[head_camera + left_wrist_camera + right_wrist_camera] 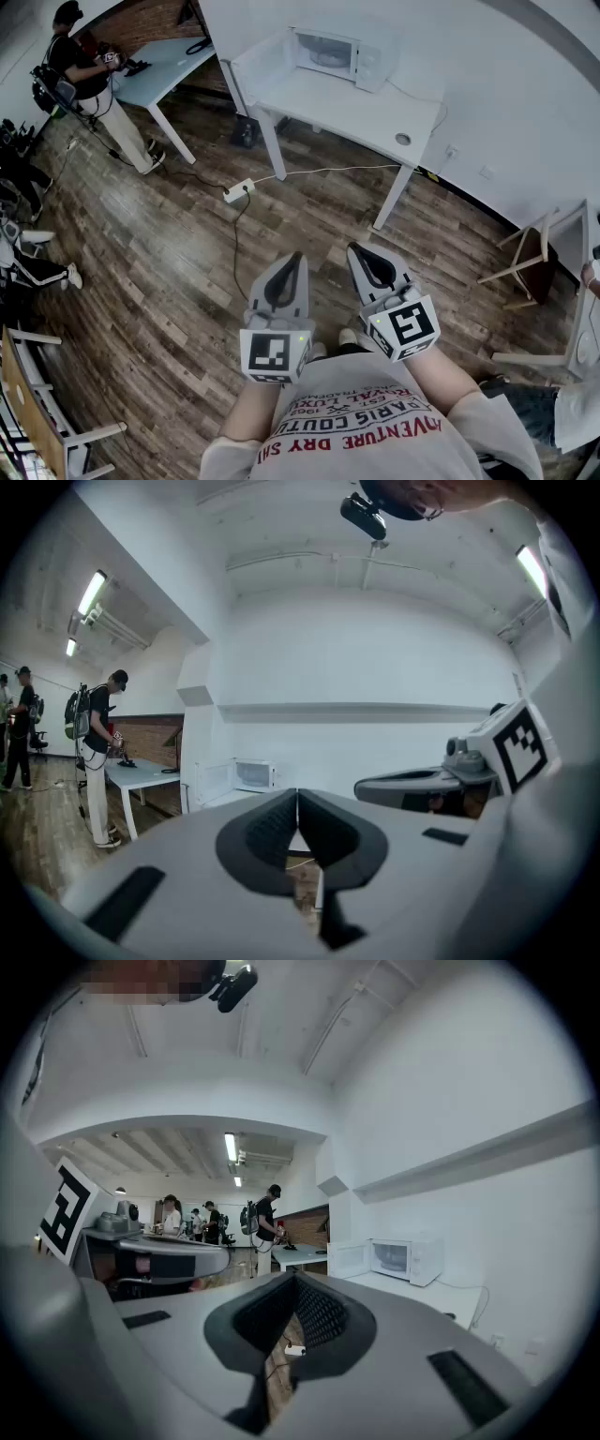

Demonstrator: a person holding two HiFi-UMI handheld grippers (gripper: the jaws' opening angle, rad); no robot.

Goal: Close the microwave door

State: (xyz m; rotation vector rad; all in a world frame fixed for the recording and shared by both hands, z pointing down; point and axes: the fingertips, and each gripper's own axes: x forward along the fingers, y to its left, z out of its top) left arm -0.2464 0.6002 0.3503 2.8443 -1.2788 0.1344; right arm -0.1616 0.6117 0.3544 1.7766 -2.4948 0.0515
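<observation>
A white microwave (342, 54) stands at the back of a white table (375, 112), far ahead of me. Its door (267, 58) hangs open to the left. The left gripper view shows the microwave (253, 774) small beyond the jaws, and in the right gripper view the microwave (408, 1258) appears with its door (347, 1260) swung out. My left gripper (294, 257) and right gripper (360, 249) are held side by side close to my body, above the wooden floor. Both are shut with nothing between the jaws. Neither is near the microwave.
A power strip (238, 190) and its cable lie on the floor before the white table. A person (89, 70) stands at another table (173, 61) at the far left. A wooden chair (525, 262) is at the right, and more chairs (37, 394) at the lower left.
</observation>
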